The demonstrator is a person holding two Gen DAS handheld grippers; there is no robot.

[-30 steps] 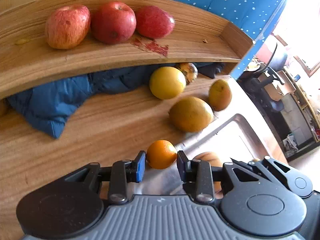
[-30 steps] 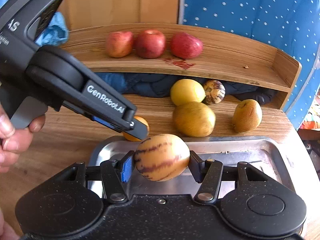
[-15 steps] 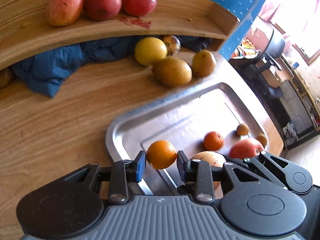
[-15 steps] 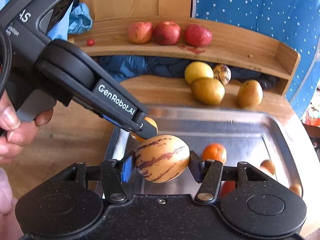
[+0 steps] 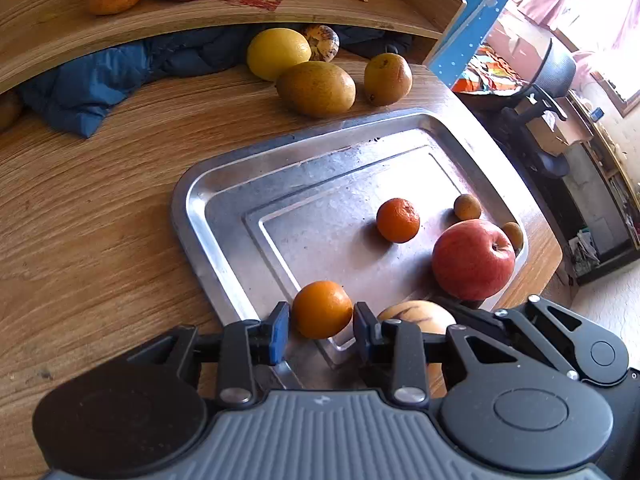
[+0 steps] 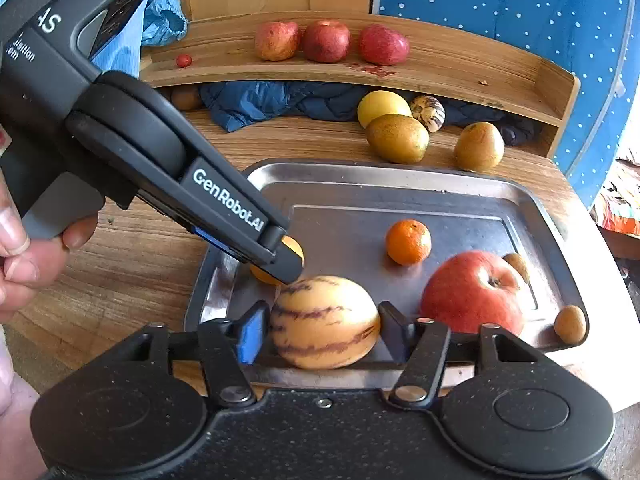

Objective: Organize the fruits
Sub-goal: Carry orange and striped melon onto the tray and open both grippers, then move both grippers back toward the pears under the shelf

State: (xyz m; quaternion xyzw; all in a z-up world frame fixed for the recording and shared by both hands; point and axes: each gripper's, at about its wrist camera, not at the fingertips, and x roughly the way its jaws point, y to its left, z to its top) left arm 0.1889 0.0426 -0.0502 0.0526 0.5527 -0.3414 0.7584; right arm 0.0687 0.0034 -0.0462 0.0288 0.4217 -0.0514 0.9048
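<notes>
My left gripper (image 5: 320,328) is shut on an orange (image 5: 322,310) and hangs over the near left corner of the steel tray (image 5: 192,216). My right gripper (image 6: 323,332) is shut on a striped yellow melon (image 6: 324,322) just above the tray's near rim (image 6: 400,168). In the right wrist view the left gripper (image 6: 286,264) reaches in from the left, with the orange (image 6: 294,248) showing at its tip. A tangerine (image 6: 408,241), a red apple (image 6: 472,292) and two small brown fruits (image 6: 570,323) lie in the tray.
Three red apples (image 6: 326,40) sit on the raised wooden shelf (image 6: 460,68). Yellow and brown fruits (image 6: 397,138) and a striped one (image 6: 428,113) lie beyond the tray. A blue cloth (image 6: 256,102) is bunched under the shelf. A hand (image 6: 24,248) grips the left tool.
Both grippers have drawn back from the shelf toward the tray's near edge, each still holding its fruit. The tray with its fruits has come fully into view.
</notes>
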